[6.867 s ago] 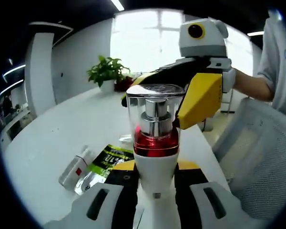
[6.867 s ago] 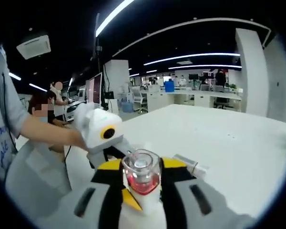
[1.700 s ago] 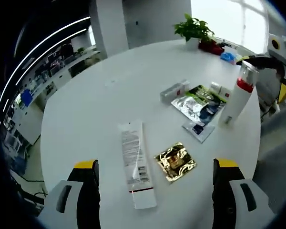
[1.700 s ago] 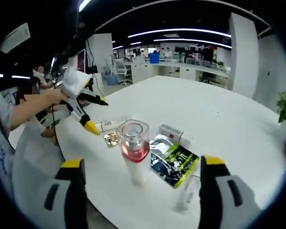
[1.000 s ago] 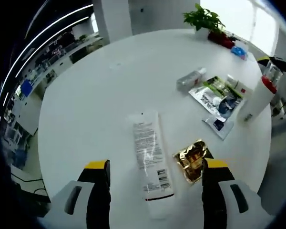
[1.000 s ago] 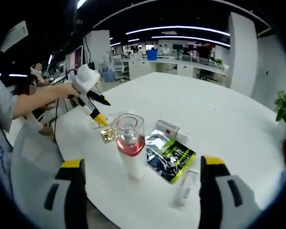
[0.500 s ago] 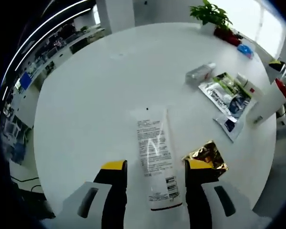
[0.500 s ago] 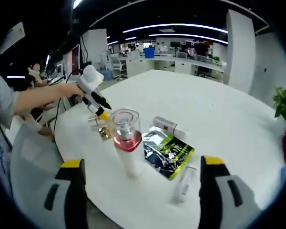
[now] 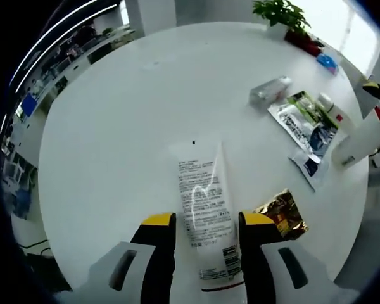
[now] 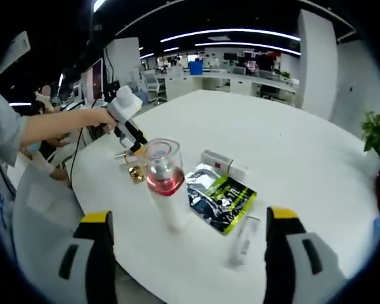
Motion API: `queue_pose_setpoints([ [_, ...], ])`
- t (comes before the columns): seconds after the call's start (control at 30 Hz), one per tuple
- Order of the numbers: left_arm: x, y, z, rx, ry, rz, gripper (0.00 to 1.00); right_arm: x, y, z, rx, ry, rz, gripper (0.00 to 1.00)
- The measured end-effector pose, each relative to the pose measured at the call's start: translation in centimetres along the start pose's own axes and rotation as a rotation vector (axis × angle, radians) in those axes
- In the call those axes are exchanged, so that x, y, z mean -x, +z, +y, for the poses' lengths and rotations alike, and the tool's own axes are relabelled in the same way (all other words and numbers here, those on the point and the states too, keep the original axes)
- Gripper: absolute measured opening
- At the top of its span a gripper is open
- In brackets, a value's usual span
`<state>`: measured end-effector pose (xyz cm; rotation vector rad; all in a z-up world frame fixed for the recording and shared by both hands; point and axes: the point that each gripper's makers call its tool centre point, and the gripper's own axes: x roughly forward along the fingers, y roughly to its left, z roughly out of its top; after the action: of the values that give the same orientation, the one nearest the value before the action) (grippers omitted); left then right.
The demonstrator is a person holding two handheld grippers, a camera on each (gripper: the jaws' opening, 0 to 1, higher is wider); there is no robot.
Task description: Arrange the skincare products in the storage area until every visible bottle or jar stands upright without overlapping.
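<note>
Left gripper view: the left hand-held gripper (image 9: 206,221) rises from the bottom centre, its jaws narrowed to either side of a white tube (image 9: 206,215) lying flat on the round white bench (image 9: 114,126); whether the pads touch the tube cannot be told. A gold sachet (image 9: 280,213) lies just right of the right jaw. At upper right lie a small clear bottle (image 9: 270,90) on its side and a green-and-silver sachet (image 9: 301,123); a pump bottle (image 9: 366,132) stands upright at the right edge. Right gripper view: the right hand-held gripper (image 10: 187,253) is wide open at the bottom, holding nothing. The pump bottle (image 10: 164,183) stands at centre, the green sachet (image 10: 221,199) just to its right, and the left hand-held gripper (image 10: 128,126), held by a person's hand, at centre left.
</note>
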<state>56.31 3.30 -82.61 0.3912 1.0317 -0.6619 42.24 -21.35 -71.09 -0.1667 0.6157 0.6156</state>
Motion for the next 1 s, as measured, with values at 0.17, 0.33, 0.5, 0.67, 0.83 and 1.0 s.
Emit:
queue_pose_setpoints([
  [0.17, -0.38, -0.07, -0.08, 0.01, -0.009, 0.019, 0.33, -0.06, -0.48, -0.1, 0.007, -0.004, 0.021, 1.0],
  [0.33, -0.35, 0.0, 0.02, 0.01, -0.006, 0.023, 0.33, -0.05, -0.43, -0.21, 0.002, -0.003, 0.017, 1.0],
  [0.5, -0.4, 0.03, 0.02, -0.003, -0.003, 0.019, 0.33, -0.12, -0.35, -0.23, 0.004, -0.001, 0.015, 1.0],
  [0.67, -0.37, 0.03, 0.15, 0.015, 0.0, -0.004, 0.31, -0.39, -0.51, 0.21, 0.012, 0.014, 0.022, 1.0],
  [0.83, -0.3, 0.12, 0.14, 0.034, -0.001, -0.033, 0.3, -0.29, -0.52, 0.37, 0.02, 0.013, 0.023, 1.0],
  [1.0, 0.03, 0.36, 0.43, 0.044, 0.029, -0.073, 0.29, -0.14, -0.24, 0.36, 0.015, 0.014, 0.011, 1.0],
])
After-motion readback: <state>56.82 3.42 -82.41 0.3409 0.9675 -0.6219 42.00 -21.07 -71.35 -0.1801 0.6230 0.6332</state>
